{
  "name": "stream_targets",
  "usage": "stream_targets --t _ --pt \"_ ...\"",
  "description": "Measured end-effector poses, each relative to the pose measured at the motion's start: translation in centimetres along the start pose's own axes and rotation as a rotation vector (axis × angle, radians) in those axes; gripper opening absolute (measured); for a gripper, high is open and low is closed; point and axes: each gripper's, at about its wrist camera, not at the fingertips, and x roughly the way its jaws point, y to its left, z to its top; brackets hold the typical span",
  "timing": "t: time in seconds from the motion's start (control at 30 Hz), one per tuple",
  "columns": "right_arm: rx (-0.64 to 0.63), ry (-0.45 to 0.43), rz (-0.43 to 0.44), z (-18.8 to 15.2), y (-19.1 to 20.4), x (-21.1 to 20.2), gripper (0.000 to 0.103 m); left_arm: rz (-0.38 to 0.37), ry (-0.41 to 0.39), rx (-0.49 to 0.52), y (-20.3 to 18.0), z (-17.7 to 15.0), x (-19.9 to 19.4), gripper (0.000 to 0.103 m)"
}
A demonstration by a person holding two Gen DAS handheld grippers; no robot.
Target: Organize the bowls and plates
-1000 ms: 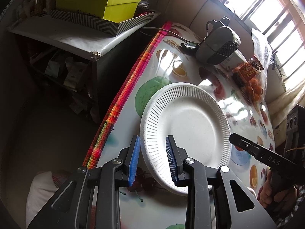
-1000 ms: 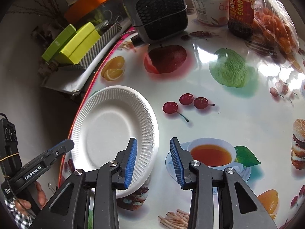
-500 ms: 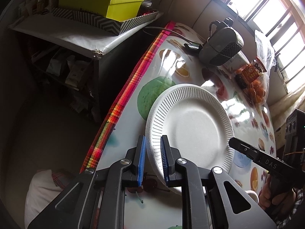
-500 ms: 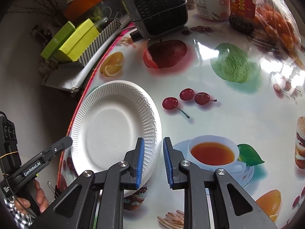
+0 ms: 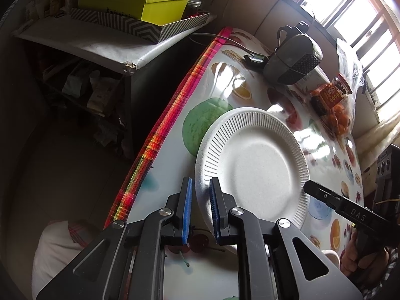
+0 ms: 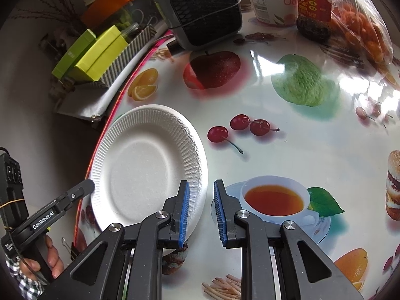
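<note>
The white paper plate lies near the surface's left edge. Left tongs straddle its rim, narrowly parted; right tongs sit narrowly parted over its opposite rim

The black left gripper has white letters on its side that say "GenRobot.AI". The black right gripper has pale letters that say "DAS" on its arm. The white tub at the back of the table has pink letters that start with "Öd"; the rest is cut off by the jar. It also has small print on its side, too tiny to read. The jar has a red label with yellow signs on it, but they are too small to read.
</note>
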Motion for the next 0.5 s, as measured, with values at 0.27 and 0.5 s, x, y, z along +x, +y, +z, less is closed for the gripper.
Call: stream_targets --t 0.27,0.5 --pt "0.002 0.001 0.004 -0.03 0.19 0.02 0.015 0.0 -0.007 0.009 -0.39 -0.02 -0.19 0.013" --pt "0.002 -0.007 0.008 -0.13 0.14 -0.45 0.015 0.001 -0.015 0.016 -0.63 -0.08 -0.7 0.013"
